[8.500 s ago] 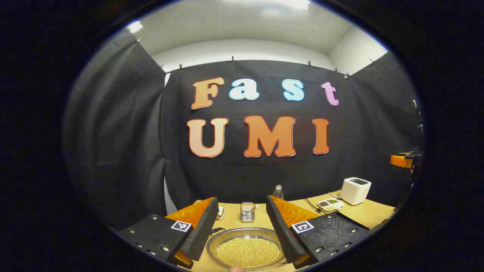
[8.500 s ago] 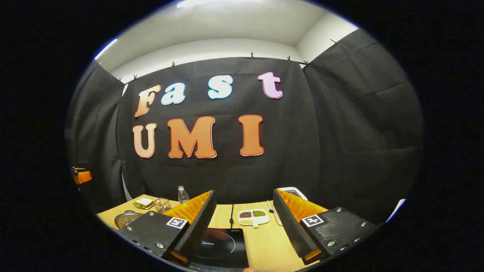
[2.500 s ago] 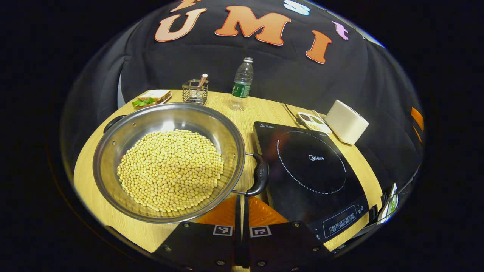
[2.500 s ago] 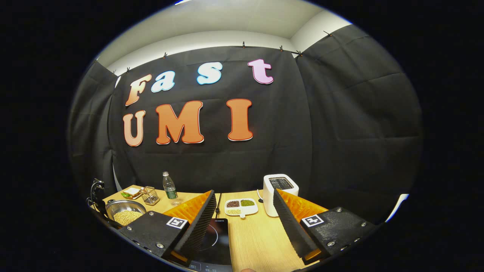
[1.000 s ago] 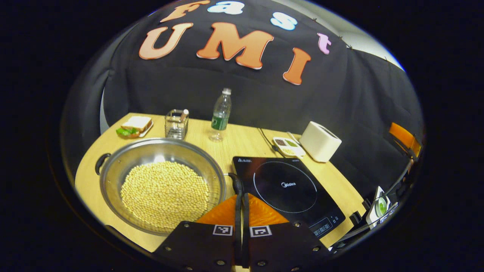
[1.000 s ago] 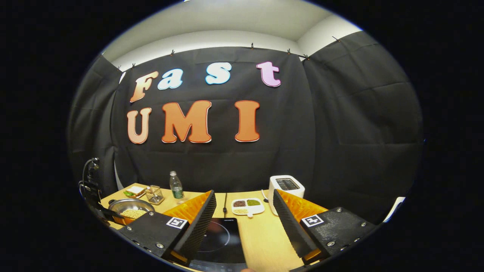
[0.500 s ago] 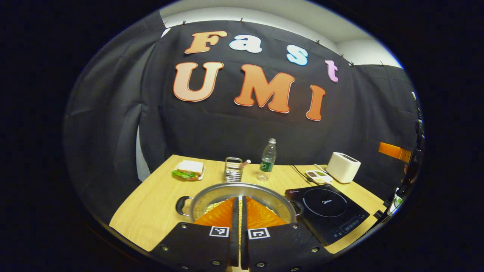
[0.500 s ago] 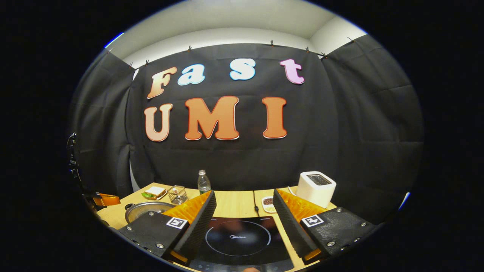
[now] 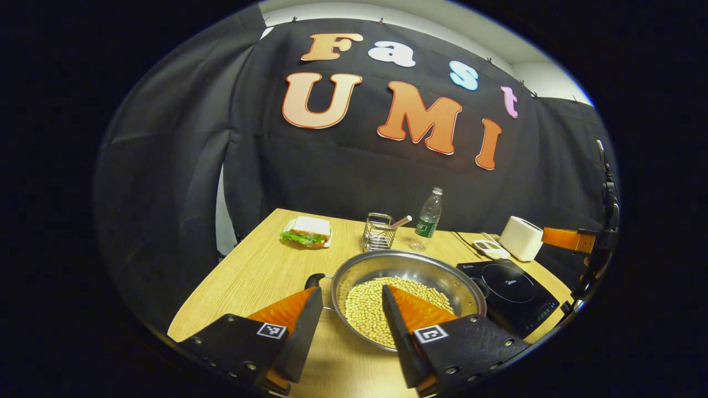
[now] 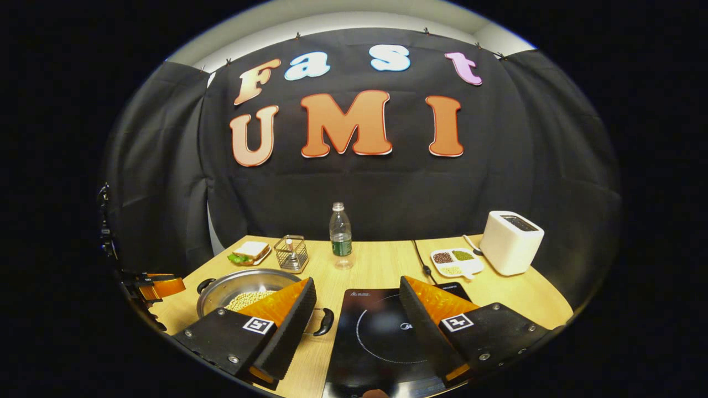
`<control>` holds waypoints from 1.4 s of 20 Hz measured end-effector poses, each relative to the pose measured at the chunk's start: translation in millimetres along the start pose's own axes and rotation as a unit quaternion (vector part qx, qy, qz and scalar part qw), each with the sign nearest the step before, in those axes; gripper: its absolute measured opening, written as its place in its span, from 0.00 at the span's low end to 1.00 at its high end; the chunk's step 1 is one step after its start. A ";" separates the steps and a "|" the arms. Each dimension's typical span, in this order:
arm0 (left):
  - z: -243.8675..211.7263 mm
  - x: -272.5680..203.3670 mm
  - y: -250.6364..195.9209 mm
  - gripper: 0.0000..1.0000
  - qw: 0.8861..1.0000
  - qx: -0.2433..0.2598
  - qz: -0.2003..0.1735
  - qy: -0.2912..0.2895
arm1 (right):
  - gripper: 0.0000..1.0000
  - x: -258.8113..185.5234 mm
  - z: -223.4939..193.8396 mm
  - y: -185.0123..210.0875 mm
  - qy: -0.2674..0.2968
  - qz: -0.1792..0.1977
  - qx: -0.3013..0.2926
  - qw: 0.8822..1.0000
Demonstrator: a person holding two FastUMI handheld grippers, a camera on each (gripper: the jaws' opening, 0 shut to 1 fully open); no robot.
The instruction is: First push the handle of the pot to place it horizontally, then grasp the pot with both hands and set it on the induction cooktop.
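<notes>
1. Bare wood along the table's (image 9: pixel 243 276) left edge and near-left corner, beside the pot's (image 9: pixel 409 271) left handle (image 9: pixel 314 281); open to a gripper.
2. Narrow strip of table between pot and induction cooktop (image 10: pixel 381 331), crowded by the pot's right handle (image 10: pixel 325 321).
3. Cooktop surface bare and free from above.
4. Along the far edge, from left to right: sandwich plate (image 10: pixel 250 252), wire basket (image 10: pixel 291 253), water bottle (image 10: pixel 341 235), tallest there.
5. Toward the far-right corner: divided dish (image 10: pixel 456 262), toaster (image 10: pixel 511 242), and a cable (image 10: pixel 420 261) running to the cooktop.
6. Clear table in front of the bottle, between pot and cooktop's far edge.
</notes>
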State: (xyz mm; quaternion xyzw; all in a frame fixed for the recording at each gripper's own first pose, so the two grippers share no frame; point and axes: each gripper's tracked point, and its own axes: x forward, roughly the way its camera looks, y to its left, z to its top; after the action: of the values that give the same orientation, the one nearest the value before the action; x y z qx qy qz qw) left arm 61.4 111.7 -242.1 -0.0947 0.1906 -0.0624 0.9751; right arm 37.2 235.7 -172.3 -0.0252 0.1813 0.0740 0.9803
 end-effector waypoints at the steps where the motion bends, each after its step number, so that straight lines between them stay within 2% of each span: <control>1: -6.1 7.6 3.1 0.75 1.000 -0.001 -0.004 0.006 | 0.95 7.2 -8.8 7.2 0.013 0.001 -0.004 1.000; 3: -25.1 23.5 12.9 0.88 0.999 0.016 -0.005 0.039 | 0.95 21.7 -27.4 19.0 0.042 0.006 -0.009 0.999; 7: -32.5 62.3 38.3 0.88 0.998 0.039 0.015 0.054 | 0.95 39.8 -58.0 33.2 0.084 0.006 -0.024 0.996; 8: -37.8 68.9 38.1 0.88 0.997 0.038 0.011 0.059 | 0.95 45.4 -63.8 36.9 0.090 0.005 -0.027 0.996; 9: -43.1 73.6 35.9 0.88 0.997 0.036 0.003 0.067 | 0.99 50.5 -70.1 38.2 0.098 0.004 -0.031 0.995; 10: -48.6 78.5 33.4 0.88 0.997 0.032 -0.007 0.073 | 0.95 55.7 -76.2 39.7 0.106 0.003 -0.034 0.994; 15: -52.7 95.2 34.9 0.88 0.997 0.027 -0.013 0.073 | 0.95 74.3 -105.2 49.2 0.151 0.010 -0.035 0.988; 19: -60.7 103.1 33.0 0.87 0.996 0.025 -0.021 0.084 | 0.95 77.6 -113.0 50.4 0.164 0.009 -0.033 0.986; 22: -64.3 106.2 33.0 0.83 0.995 0.024 -0.025 0.090 | 0.94 77.7 -118.9 53.8 0.176 0.013 -0.029 0.984; 23: -66.0 105.2 31.7 0.83 0.995 0.022 -0.029 0.093 | 0.91 78.0 -120.3 54.4 0.179 0.014 -0.029 0.983; 25: -66.3 106.0 40.6 0.84 0.995 0.028 -0.013 0.094 | 0.84 78.6 -121.9 57.1 0.181 0.020 -0.027 0.983; 26: -65.9 108.0 40.4 0.67 0.995 0.020 -0.017 0.092 | 0.81 78.6 -123.2 59.3 0.182 0.022 -0.024 0.983; 27: -67.9 107.5 40.2 0.64 0.995 0.017 -0.018 0.096 | 0.74 79.8 -123.0 58.0 0.182 0.019 -0.024 0.983; 28: -71.6 106.8 40.9 0.63 0.995 0.017 -0.018 0.101 | 0.76 78.8 -123.2 58.3 0.184 0.017 -0.021 0.983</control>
State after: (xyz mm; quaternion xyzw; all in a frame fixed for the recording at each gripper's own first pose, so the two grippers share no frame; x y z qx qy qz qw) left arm 135.7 123.1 -354.2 -0.0749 0.2853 -0.0924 0.9510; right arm 57.7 294.6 -316.9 -0.0555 0.3574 0.0887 0.9281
